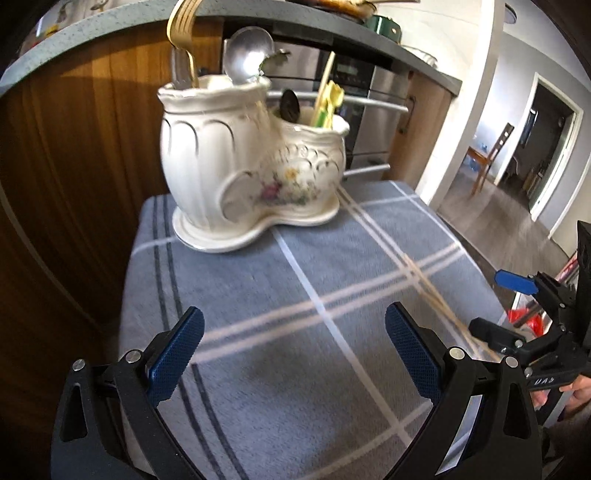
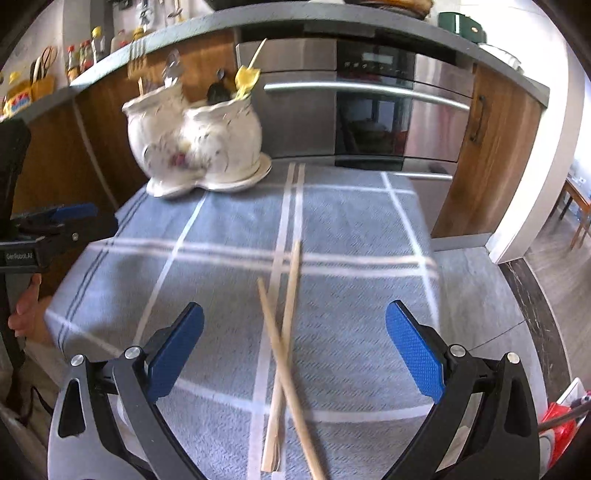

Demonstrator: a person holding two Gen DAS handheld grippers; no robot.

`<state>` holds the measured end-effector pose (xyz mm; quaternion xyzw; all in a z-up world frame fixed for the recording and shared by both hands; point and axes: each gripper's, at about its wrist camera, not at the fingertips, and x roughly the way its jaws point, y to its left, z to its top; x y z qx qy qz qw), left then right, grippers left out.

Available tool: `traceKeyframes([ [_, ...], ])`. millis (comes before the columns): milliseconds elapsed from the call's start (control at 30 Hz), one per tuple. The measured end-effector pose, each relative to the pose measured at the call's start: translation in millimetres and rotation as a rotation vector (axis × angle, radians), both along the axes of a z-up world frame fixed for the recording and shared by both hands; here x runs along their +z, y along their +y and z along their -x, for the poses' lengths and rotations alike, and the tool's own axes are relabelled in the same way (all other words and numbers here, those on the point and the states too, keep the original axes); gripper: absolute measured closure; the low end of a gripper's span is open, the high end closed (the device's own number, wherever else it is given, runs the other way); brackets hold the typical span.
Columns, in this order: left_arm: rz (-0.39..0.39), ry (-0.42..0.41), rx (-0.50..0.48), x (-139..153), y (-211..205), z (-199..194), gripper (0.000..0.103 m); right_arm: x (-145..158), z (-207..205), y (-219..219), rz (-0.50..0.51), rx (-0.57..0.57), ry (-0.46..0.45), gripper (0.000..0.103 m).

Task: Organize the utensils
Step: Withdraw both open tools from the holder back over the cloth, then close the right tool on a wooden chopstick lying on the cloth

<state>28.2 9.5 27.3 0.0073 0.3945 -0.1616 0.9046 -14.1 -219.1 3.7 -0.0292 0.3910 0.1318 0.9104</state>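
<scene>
Kitchen setting: wooden cabinet fronts under a grey countertop point(image 2: 258, 16), a stainless oven point(image 2: 369, 110) behind, and a small table under a blue-grey checked cloth point(image 1: 295, 280) that I worked over.

Item one: white ceramic utensil holder point(image 1: 236, 166) with two compartments and a floral motif, standing upright at the far end of the cloth. In the taller compartment I saw a gold fork point(image 1: 183, 33) and a silver ladle point(image 1: 247, 55); in the lower one, a dark spoon point(image 1: 290, 105) and yellow-green plastic utensils point(image 1: 328, 105).

Item two: a pair of wooden chopsticks point(image 2: 284, 332), lying loose on the cloth and crossed over each other, well apart from the holder. From the right wrist camera they lay between the two blue pads, touching neither.

Item three: my left gripper point(image 1: 295, 350), jaws spread wide, nothing between them, over bare cloth.

Item four: my right gripper point(image 2: 295, 350), jaws likewise spread wide, over the chopsticks without pinching them. It also showed at the right edge of the left camera's view, held by a hand point(image 1: 576, 391).
</scene>
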Motion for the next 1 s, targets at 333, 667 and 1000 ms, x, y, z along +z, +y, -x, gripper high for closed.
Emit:
traceKeyframes([
  [333,-0.015,0.018,-0.034,-8,-14,3,0.006,-19,-6,23,0.105,0.049,0.045,0.065],
  [667,-0.028,0.026,-0.050,-9,-24,2,0.006,-22,-14,20,0.111,0.045,0.047,0.096],
  [1000,-0.027,0.060,-0.120,-12,-66,-4,0.006,5,-10,-17,-0.037,-0.027,-0.021,0.097],
])
